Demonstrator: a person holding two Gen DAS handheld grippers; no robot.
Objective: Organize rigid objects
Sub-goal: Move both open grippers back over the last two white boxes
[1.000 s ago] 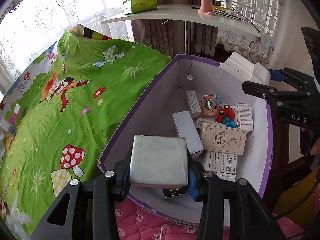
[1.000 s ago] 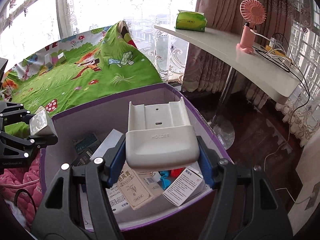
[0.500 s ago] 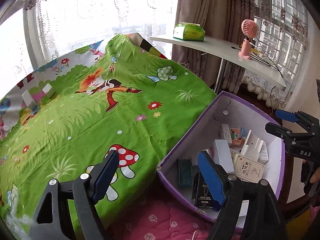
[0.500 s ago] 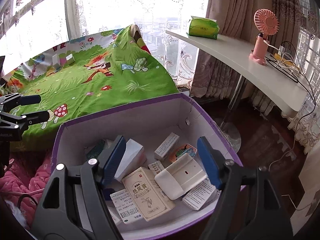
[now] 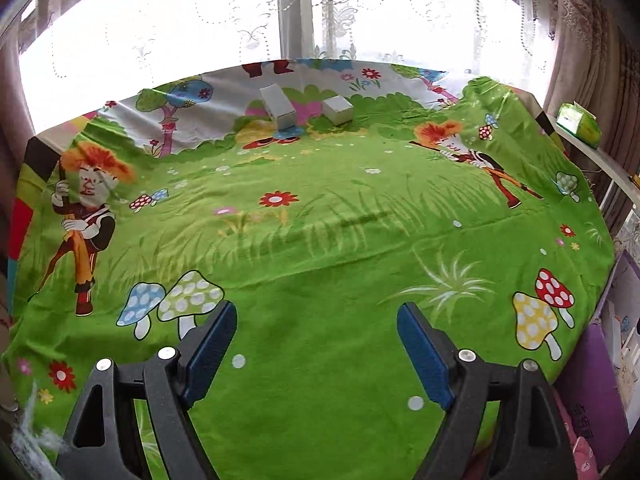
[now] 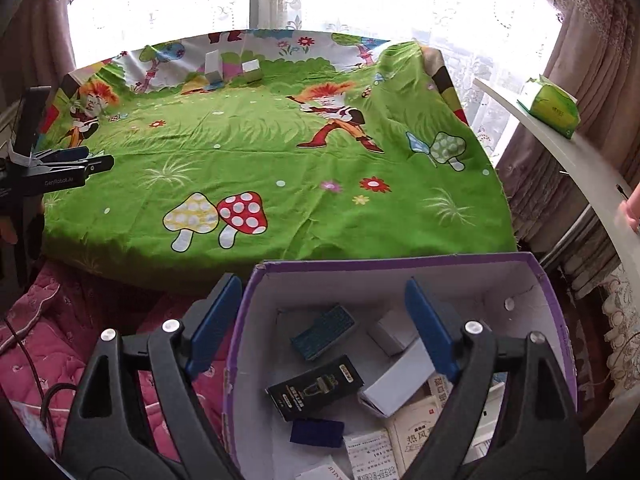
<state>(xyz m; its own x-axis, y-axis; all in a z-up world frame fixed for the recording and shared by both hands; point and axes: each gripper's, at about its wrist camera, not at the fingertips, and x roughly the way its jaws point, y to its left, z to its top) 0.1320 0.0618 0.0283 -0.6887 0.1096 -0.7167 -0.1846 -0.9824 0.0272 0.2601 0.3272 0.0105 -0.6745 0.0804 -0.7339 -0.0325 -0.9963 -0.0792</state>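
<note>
My left gripper [image 5: 316, 336] is open and empty, low over the green cartoon sheet [image 5: 320, 240]. Two small white boxes [image 5: 278, 112] [image 5: 338, 109] lie at the sheet's far edge; they also show in the right wrist view [image 6: 213, 65] [image 6: 251, 69]. My right gripper [image 6: 320, 320] is open and empty above the near left corner of the purple box [image 6: 400, 266]. Inside the box lie a black carton [image 6: 316, 386], a teal box [image 6: 323, 330], white boxes [image 6: 398, 380] and medicine cartons [image 6: 416, 434]. The left gripper shows at the left of the right wrist view [image 6: 96, 165].
The purple box's side shows at the right of the left wrist view [image 5: 592, 380]. A pink quilt [image 6: 48, 340] lies below the sheet. A white shelf [image 6: 560, 152] with a green tissue pack [image 6: 554, 106] curves along the right. Curtains and a bright window stand behind the bed.
Both grippers let go of their objects into the purple box and opened. The left gripper swung left over the sheet. The right gripper pulled back toward the box's near left corner.
</note>
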